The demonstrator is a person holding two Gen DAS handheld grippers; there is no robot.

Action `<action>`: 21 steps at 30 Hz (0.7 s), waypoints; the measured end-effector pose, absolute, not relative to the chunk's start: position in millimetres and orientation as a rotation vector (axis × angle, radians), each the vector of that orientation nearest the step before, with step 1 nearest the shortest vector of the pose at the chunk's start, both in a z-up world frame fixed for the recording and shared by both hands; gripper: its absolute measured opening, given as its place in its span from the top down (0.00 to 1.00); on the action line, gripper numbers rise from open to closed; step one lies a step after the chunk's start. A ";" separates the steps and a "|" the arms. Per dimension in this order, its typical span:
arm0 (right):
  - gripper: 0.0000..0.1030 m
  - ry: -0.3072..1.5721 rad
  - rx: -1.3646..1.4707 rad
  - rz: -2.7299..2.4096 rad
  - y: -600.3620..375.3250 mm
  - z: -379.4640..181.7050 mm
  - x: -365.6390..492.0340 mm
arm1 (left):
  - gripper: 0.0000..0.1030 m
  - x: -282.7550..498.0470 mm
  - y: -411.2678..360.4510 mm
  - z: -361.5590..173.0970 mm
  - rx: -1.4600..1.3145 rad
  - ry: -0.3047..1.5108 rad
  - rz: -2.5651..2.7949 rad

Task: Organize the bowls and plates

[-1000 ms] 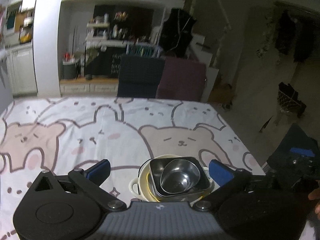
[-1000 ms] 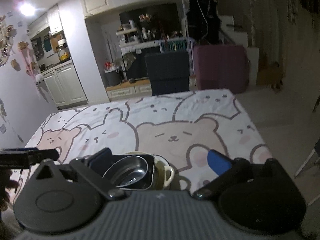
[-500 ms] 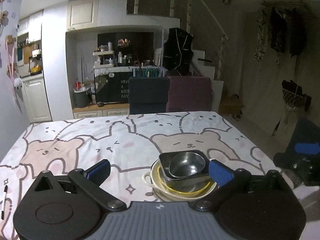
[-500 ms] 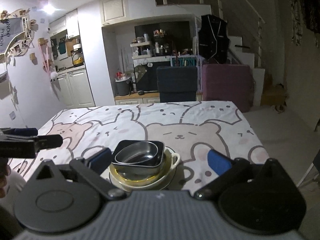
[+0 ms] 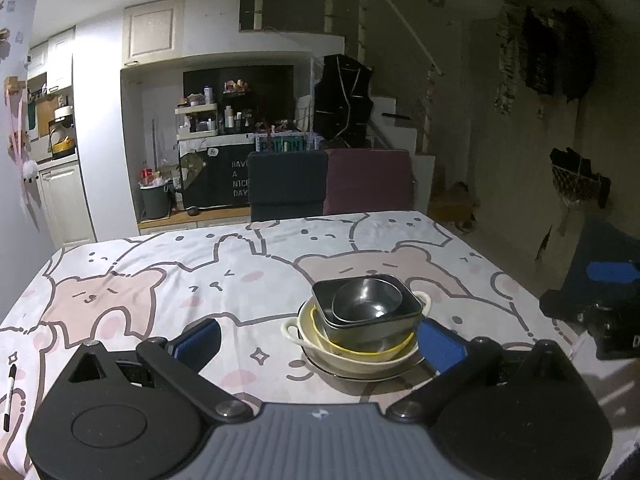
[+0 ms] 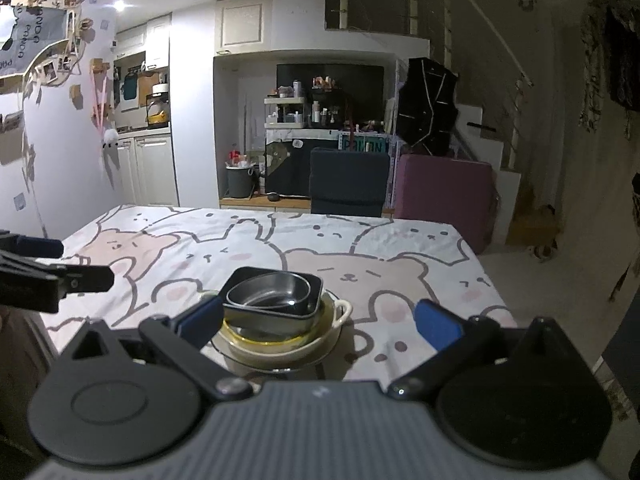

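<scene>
nested bowls (image 5: 366,320) stacked, tablecloth (image 5: 200,264)

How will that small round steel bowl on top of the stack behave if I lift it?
The round steel bowl looks thin and light. It sits loose inside the square steel dish, so it should lift free. Its polished wall may slip between fingers.

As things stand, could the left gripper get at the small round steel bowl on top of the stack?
Probably yes: left gripper is open, and the round steel bowl sits uncovered atop the stack.
</scene>
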State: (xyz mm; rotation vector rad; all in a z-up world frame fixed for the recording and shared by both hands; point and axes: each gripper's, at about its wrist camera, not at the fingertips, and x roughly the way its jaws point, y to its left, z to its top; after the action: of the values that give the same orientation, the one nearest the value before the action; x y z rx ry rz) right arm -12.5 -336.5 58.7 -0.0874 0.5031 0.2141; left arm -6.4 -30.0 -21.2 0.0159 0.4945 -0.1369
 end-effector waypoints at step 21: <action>0.00 0.505 -0.080 0.210 -339.8 56.1 -16.4 | 0.00 -13.4 -25.2 -29.0 -0.010 0.495 -0.146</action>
State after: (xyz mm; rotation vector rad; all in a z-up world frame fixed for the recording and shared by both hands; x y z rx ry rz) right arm -16.4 -339.8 56.1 -0.0796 0.5053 0.2104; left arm -13.4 -25.2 -29.0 -0.0097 0.4954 -0.1461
